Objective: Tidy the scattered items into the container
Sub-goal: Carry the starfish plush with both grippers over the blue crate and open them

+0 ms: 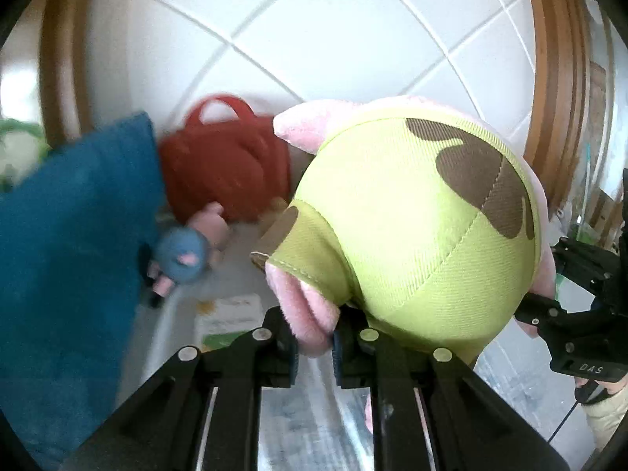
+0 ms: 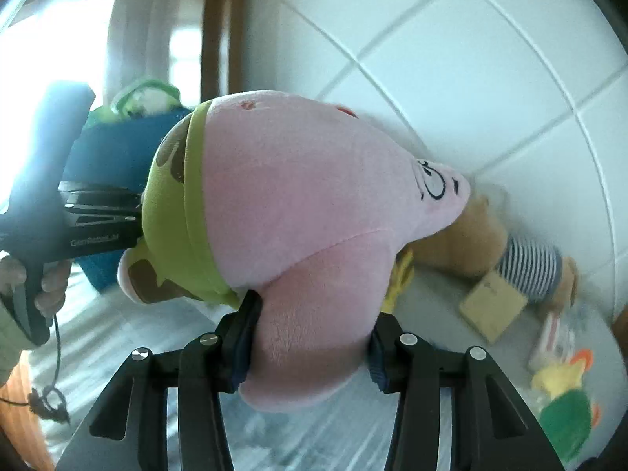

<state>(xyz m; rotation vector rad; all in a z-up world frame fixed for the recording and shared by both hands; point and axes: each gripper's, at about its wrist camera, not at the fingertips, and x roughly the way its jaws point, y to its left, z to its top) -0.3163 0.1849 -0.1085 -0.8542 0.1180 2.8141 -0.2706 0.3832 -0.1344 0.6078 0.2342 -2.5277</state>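
Observation:
A big pink star-shaped plush in green shorts with brown spots [image 1: 412,212] hangs between both grippers above the surface. My left gripper [image 1: 314,347] is shut on one pink leg of the plush. My right gripper [image 2: 310,347] is shut on a pink arm of the same plush [image 2: 298,204], whose face points right. The right gripper also shows at the right edge of the left wrist view [image 1: 577,325], and the left one at the left of the right wrist view [image 2: 78,219]. A blue fabric container [image 1: 70,259] stands at the left.
A red bag [image 1: 227,165] and a small blue-and-pink doll [image 1: 184,251] lie near the tiled wall [image 1: 333,39]. A brown plush in a striped shirt [image 2: 522,263], a tan block [image 2: 492,310] and a green-and-yellow toy [image 2: 565,408] lie at the right.

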